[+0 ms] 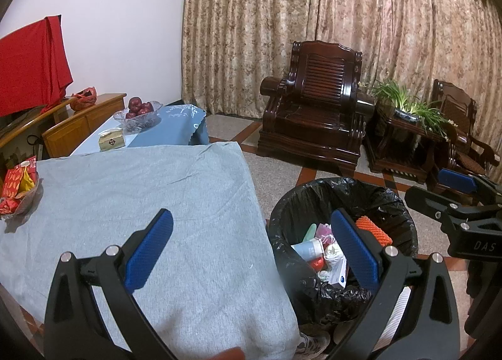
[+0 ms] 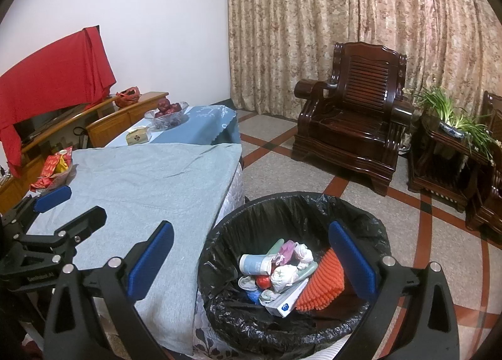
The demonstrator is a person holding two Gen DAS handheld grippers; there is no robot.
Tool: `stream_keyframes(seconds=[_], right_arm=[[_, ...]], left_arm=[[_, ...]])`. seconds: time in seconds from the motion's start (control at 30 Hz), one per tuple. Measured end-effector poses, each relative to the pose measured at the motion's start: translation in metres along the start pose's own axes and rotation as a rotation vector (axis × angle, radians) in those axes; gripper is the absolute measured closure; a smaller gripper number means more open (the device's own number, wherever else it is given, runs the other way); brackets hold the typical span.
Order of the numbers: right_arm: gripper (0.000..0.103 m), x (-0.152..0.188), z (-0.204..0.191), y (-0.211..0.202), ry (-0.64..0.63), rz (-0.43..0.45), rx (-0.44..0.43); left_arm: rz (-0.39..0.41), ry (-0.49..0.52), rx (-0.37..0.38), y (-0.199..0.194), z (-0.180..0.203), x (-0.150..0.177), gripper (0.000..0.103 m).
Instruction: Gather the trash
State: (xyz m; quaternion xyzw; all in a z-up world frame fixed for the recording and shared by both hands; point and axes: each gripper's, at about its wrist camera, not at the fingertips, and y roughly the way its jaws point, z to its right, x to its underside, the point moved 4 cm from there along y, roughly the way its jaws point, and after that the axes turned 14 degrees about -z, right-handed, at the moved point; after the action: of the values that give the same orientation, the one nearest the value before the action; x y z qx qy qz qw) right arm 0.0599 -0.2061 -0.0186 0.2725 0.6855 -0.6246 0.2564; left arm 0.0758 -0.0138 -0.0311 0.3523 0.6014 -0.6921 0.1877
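The left claw (image 1: 251, 247) with blue ribbed pads hangs released, its fingers spread wide with nothing between them, over the near edge of the surface draped in a grey-blue cloth (image 1: 150, 190) and the round bin lined with a black plastic bag (image 1: 345, 193). The right claw (image 2: 251, 259) is likewise released and empty, hovering above the same bin (image 2: 282, 206), which stands on the floor just beside the surface.

Inside the bin lies the trash: an orange ribbed brush-like piece (image 2: 323, 281), a pale blue tube (image 2: 255, 263), crumpled white wrappers (image 2: 284, 277) and a white-and-blue carton (image 2: 287, 300). On the far left of the cloth sits a clear bowl of red snack packets (image 1: 15, 190). Farther back, a glass bowl of red apples (image 1: 138, 112) rests on a blue tablecloth.
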Motion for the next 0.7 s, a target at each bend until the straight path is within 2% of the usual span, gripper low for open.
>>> stream_keyframes(seconds=[0.7], right_arm=[[0.006,0.0029,0.0004,0.0099,0.001,-0.015,-0.003]], left_arm=[[-0.007,-0.002,0.001,0.0005,-0.0012,0.0052,0.005]])
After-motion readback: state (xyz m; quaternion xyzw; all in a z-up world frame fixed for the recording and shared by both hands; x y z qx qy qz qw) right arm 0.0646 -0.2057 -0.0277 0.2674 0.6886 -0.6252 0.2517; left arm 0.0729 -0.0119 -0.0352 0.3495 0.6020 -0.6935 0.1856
